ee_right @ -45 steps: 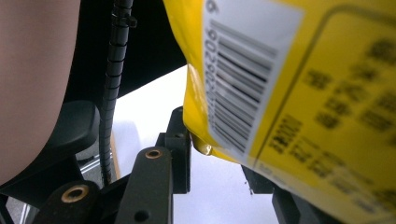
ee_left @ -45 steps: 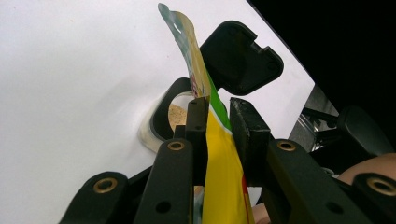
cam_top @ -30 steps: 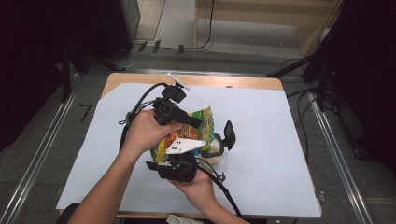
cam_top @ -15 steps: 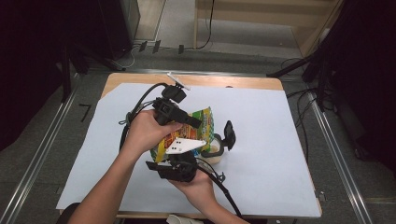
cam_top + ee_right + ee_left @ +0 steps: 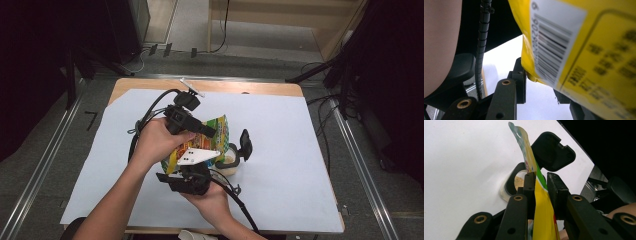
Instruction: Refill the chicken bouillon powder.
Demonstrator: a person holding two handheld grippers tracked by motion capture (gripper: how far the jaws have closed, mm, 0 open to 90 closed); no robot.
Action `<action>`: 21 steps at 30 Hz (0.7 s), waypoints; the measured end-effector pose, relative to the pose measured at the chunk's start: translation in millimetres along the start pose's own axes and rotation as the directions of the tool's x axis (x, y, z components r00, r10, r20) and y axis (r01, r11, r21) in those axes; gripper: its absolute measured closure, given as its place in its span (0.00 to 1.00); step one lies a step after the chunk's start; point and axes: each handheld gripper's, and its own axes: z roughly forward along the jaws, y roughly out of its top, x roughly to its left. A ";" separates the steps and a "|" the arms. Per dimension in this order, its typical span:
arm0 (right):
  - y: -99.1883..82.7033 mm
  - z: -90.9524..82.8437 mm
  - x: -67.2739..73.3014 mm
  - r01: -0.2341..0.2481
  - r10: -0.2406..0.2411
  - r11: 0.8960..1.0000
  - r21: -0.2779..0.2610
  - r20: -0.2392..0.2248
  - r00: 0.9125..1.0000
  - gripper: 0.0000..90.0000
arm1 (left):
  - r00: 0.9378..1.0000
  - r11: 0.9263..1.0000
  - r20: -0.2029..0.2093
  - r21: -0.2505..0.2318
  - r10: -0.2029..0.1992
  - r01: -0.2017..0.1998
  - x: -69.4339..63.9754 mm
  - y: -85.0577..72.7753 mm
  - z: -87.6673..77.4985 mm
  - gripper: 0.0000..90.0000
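A yellow and green snack bag [image 5: 218, 130] is held over the white paper near the table's middle. My left gripper [image 5: 209, 133] comes in from the left, shut on the bag's thin upper edge [image 5: 541, 217]. My right gripper [image 5: 199, 167], with its grey plate on top, is under the bag from the near side. The bag's barcode end [image 5: 586, 50] lies between its jaws, touching the left jaw and hiding the right one. Just right of the bag stands a small clear jar [image 5: 231, 161] with brown crumbs inside [image 5: 517, 182]. Its black flip lid [image 5: 245, 143] is open.
A white paper sheet [image 5: 300, 150] covers most of the wooden table [image 5: 250, 88]. A small white stick [image 5: 192, 89] lies at the far edge. Black cables trail from both grippers. Metal rails [image 5: 45, 165] run along the floor on both sides.
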 end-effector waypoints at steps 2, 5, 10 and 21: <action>0.0 0.0 -0.1 -0.002 0.002 1.000 0.000 -0.002 1.000 0.76 | 1.000 1.000 -0.004 -0.001 0.002 -0.002 -0.6 0.0 0.0 0.87; 0.0 0.1 0.0 -0.002 0.002 1.000 -0.001 -0.002 1.000 0.76 | 1.000 1.000 -0.006 0.000 0.004 -0.004 -1.1 0.0 0.0 0.87; 0.1 0.0 -0.1 -0.004 0.004 1.000 0.002 -0.004 1.000 0.76 | 1.000 1.000 -0.006 0.003 0.004 -0.004 -0.3 0.2 0.4 0.87; 0.2 -0.1 0.3 -0.011 0.011 1.000 0.004 -0.004 1.000 0.76 | 1.000 1.000 -0.002 0.007 0.004 -0.004 0.2 0.5 0.8 0.87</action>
